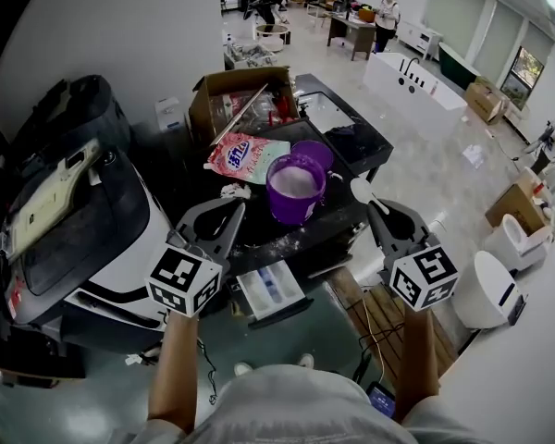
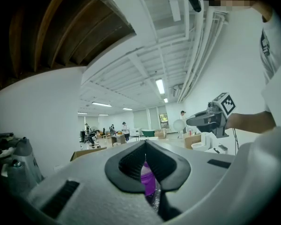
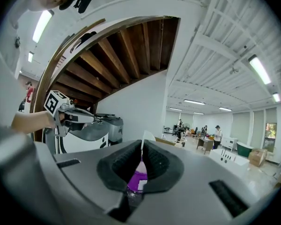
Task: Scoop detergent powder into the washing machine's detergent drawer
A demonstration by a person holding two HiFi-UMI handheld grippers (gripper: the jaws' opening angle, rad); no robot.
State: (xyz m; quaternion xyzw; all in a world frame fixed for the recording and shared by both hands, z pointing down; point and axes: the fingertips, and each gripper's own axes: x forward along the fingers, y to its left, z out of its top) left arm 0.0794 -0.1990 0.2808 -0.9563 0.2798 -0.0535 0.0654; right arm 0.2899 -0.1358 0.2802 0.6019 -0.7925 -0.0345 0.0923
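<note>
The scoop (image 1: 362,191) is in my right claw (image 1: 381,209). The right gripper view shows the jaws pinched onto its thin white handle, with the bowl (image 3: 147,136) sticking up just past the tips of the right claw (image 3: 141,149). The bowl is white all over, so I can't tell whether it holds powder.

Ahead of that claw and a little to its left stands the purple tub (image 1: 291,209), open and filled with white powder. The scoop's bowl hangs just off the tub's right rim. In both gripper views the tub shows through the slit under the pads (image 3: 136,179) (image 2: 147,179).

The detergent drawer (image 1: 270,289) is pulled out between my two claws and nearer to me than either. It sits below the front edge of the dark top (image 1: 351,146) that the tub stands on.

My left claw (image 1: 233,209) is closed with nothing in it. In its own view the pads meet at the tip of the left claw (image 2: 145,146). It hovers just left of the tub and does not touch it.

Beyond the left claw lies a pink and white detergent bag (image 1: 245,157). The tub's purple lid (image 1: 316,152) is right behind the tub, and an open cardboard box (image 1: 240,95) stands further back. White powder is scattered over the dark top near the tub.
</note>
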